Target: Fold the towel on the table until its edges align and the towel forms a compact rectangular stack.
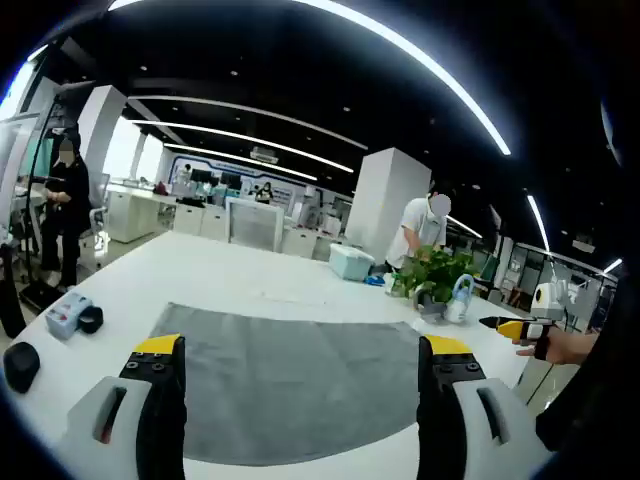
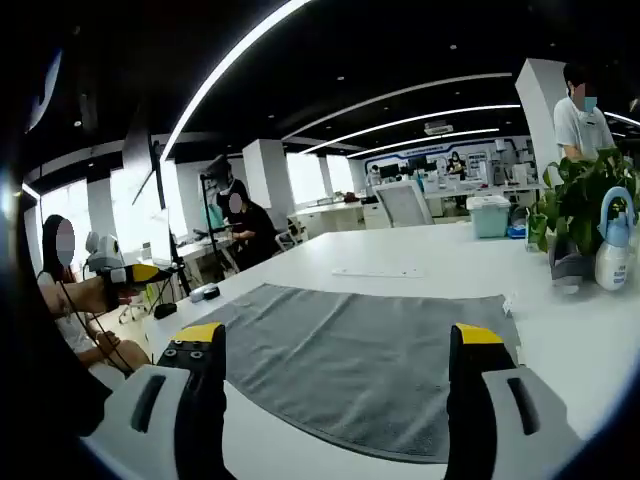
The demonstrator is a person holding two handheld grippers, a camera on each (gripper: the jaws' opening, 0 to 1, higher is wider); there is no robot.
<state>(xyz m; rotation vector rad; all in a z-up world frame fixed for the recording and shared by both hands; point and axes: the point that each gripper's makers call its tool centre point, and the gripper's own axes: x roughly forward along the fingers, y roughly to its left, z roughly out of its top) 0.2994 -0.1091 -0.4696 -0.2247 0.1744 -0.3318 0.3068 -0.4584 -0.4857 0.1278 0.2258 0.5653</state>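
Both claws, left claw (image 1: 302,362) and right claw (image 2: 334,347), are held wide open and empty above the flat, unfolded towel (image 1: 290,375) on the surface (image 1: 230,270); an edge must be gripped next.

Both views look low across the desk (image 1: 250,275) from its near edge; each faces forward over its own jaws; both share the grey towel (image 2: 370,350).
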